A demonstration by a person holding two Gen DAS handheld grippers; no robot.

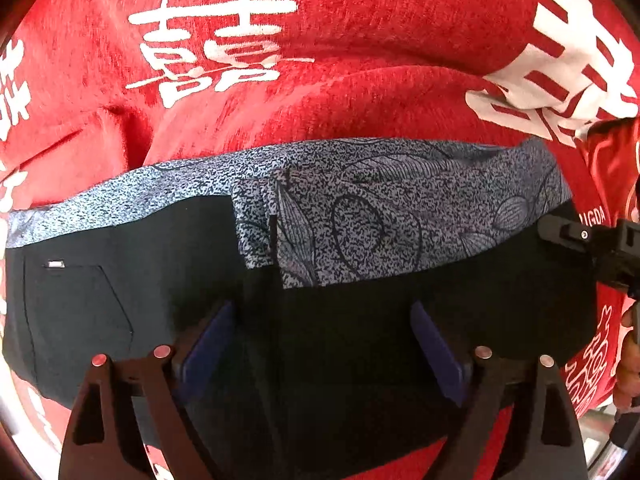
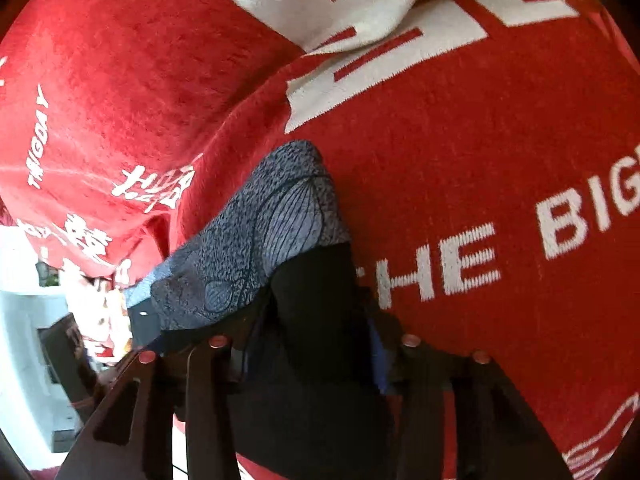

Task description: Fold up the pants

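Your pants [image 1: 304, 320] lie on the red blanket [image 1: 360, 20] as a short, wide bundle, the patterned lining band [image 1: 360, 216] turned out along the far edge at twelve o'clock; judging by that compact shape, the fold looks well along, with a last fold or smoothing left; your left gripper [image 1: 324, 344] hangs spread over the dark cloth, gripping nothing; your right gripper [image 2: 308, 344], at three o'clock, pinches the bundle's end.
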